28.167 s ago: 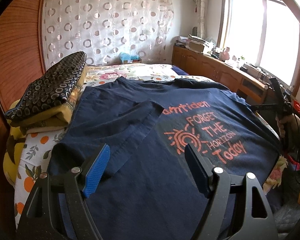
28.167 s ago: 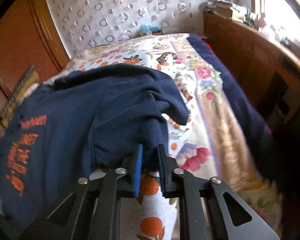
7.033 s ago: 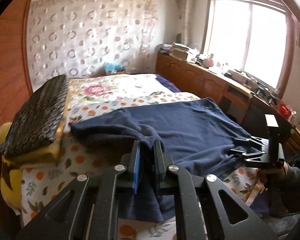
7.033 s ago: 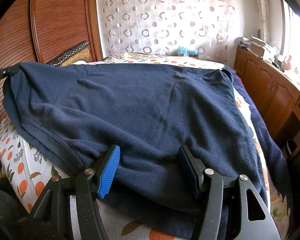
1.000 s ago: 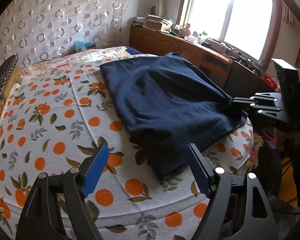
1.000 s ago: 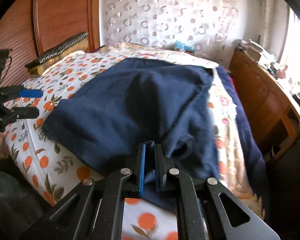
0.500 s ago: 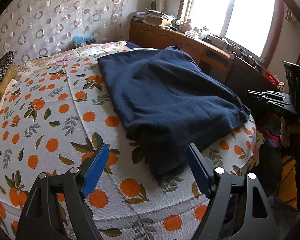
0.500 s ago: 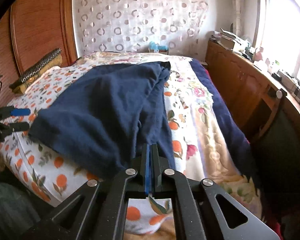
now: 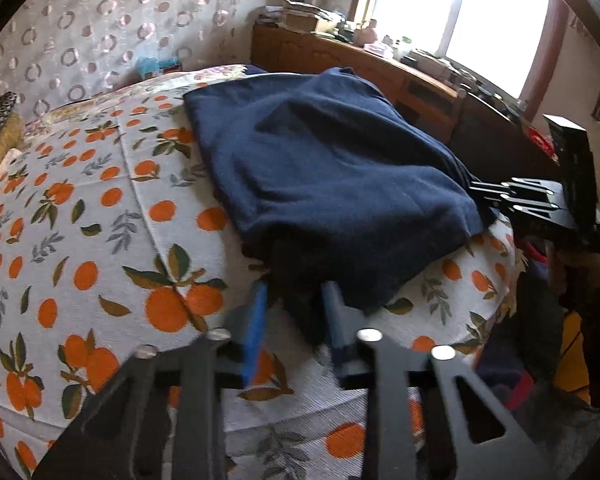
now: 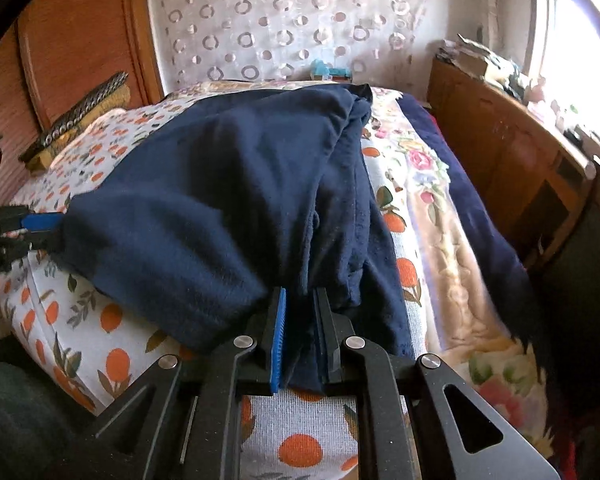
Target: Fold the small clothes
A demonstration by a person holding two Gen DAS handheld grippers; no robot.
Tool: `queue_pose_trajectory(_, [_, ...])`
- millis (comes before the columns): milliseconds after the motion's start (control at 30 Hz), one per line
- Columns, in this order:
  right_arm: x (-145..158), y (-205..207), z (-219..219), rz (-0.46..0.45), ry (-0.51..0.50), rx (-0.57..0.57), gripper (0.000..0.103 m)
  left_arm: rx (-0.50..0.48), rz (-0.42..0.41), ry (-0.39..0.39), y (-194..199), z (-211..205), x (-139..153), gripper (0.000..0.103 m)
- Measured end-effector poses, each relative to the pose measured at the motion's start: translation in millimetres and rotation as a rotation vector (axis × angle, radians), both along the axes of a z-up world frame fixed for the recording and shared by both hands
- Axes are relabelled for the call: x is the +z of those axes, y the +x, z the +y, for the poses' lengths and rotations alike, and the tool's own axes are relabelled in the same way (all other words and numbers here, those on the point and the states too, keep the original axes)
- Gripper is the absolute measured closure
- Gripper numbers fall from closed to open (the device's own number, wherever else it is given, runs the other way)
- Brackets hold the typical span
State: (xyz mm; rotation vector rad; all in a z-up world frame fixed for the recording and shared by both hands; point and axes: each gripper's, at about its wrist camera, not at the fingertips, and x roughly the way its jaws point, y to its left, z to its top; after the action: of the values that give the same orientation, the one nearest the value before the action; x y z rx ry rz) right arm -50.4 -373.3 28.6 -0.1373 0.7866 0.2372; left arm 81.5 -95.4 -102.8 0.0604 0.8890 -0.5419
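Observation:
A folded navy T-shirt [image 9: 320,168] lies on the orange-print bedspread [image 9: 100,220]; it also shows in the right wrist view [image 10: 220,200]. My left gripper [image 9: 294,308] has its jaws partly closed around the shirt's near corner, with dark cloth between them. My right gripper [image 10: 300,312] is shut on the shirt's other near corner. The right gripper shows at the right of the left wrist view [image 9: 516,200], and the left gripper at the left edge of the right wrist view [image 10: 28,224].
A stack of dark patterned and yellow cushions [image 10: 80,116] lies at the head of the bed by the wooden headboard [image 10: 80,40]. A cluttered wooden cabinet [image 9: 360,60] runs under the window. A dark blue blanket [image 10: 472,208] edges the bed's right side.
My left gripper moved forward and closed from wide open around the shirt's near corner. My right gripper, shut and clear of the shirt half a second ago, now grips its other corner.

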Motion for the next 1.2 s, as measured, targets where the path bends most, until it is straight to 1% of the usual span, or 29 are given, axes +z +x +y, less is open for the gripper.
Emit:
queue_pose_trajectory(33, [0.6,-0.4,1.4,-0.007,-0.005,0.010,0.096,-0.008,0.002,-0.001,-1.8,-1.3,0.3,0.090])
queue_pose_trajectory(67, [1.4,-2.1,2.2,-0.015,-0.005,0.024,0.100,-0.016,0.002,-0.004,-4.0,-2.4,1.8,0.093])
queue_pose_trajectory(100, [3.5,-4.5,2.7,-0.029,-0.008,0.028,0.101,-0.021,-0.006,-0.001,-7.3,-3.0,4.7,0.096])
queue_pose_trajectory(233, [29.9,-20.5,-12.5,-0.130,0.022,-0.001,0.102,-0.054,-0.006,-0.024,-18.1,-4.3,15.5,0.096])
queue_pose_trajectory(333, [48.3,-30.7,-27.7,-0.174,0.027,-0.025,0.102,-0.077,-0.003,-0.044,-25.5,-6.8,21.8,0.096])
queue_pose_trajectory(367, [50.6,-32.7,-31.5,-0.176,0.019,-0.033,0.102,-0.083,-0.003,-0.047,-28.3,-8.0,23.4,0.096])
queue_pose_trajectory(433, [46.5,-32.5,-37.1,-0.149,0.018,-0.041,0.102,-0.072,-0.019,-0.023,-30.7,-10.0,25.3,0.096])
queue_pose_trajectory(500, [34.3,-29.6,-37.7,-0.091,0.024,-0.030,0.102,-0.052,-0.025,-0.012,-28.8,-8.7,25.4,0.096])
queue_pose_trajectory(600, [18.0,-26.8,-34.0,-0.050,0.009,-0.031,0.102,-0.025,-0.021,-0.023,-21.5,-2.9,24.5,0.095])
queue_pose_trajectory(667, [14.5,-24.1,-34.0,-0.042,0.000,-0.044,0.102,0.000,-0.028,-0.015,-16.8,-0.6,24.7,0.080])
queue_pose_trajectory(700, [16.2,-22.8,-33.8,-0.039,0.000,-0.047,0.102,0.007,-0.034,-0.016,-15.2,0.4,24.9,0.064])
queue_pose_trajectory(733, [16.2,-21.9,-34.7,-0.037,-0.001,-0.051,0.102,0.013,-0.040,-0.029,-13.0,2.1,25.2,0.058])
queue_pose_trajectory(800, [20.1,-19.6,-35.0,-0.048,-0.010,-0.065,0.102,0.013,-0.033,-0.042,-8.4,3.0,23.9,0.057])
queue_pose_trajectory(833, [24.7,-18.6,-35.8,-0.054,-0.011,-0.073,0.101,0.017,-0.030,-0.036,-5.1,2.2,22.6,0.054])
queue_pose_trajectory(867, [26.4,-17.1,-36.4,-0.060,-0.010,-0.078,0.096,0.020,-0.031,-0.030,-2.9,2.3,22.1,0.050])
queue_pose_trajectory(900, [28.9,-15.4,-36.8,-0.071,-0.010,-0.085,0.091,0.023,-0.037,-0.026,-1.2,1.8,21.7,0.041])
queue_pose_trajectory(933, [31.2,-13.2,-36.8,-0.083,-0.010,-0.091,0.088,0.025,-0.041,-0.026,0.6,1.3,21.5,0.034])
queue_pose_trajectory(967, [33.7,-8.1,-36.0,-0.092,-0.009,-0.089,0.079,0.024,-0.045,-0.028,2.4,0.6,21.7,0.031])
queue_pose_trajectory(1000, [36.3,-1.1,-34.5,-0.103,-0.011,-0.082,0.067,0.026,-0.049,-0.028,4.0,0.1,21.9,0.027])
queue_pose_trajectory(1067, [40.5,17.0,-29.0,-0.127,-0.009,-0.065,0.057,0.038,-0.065,-0.026,6.7,-0.2,23.2,0.027])
queue_pose_trajectory(1200, [47.1,78.5,-17.7,-0.134,0.022,-0.035,0.057,0.089,-0.104,-0.019,10.6,4.8,26.2,0.027])
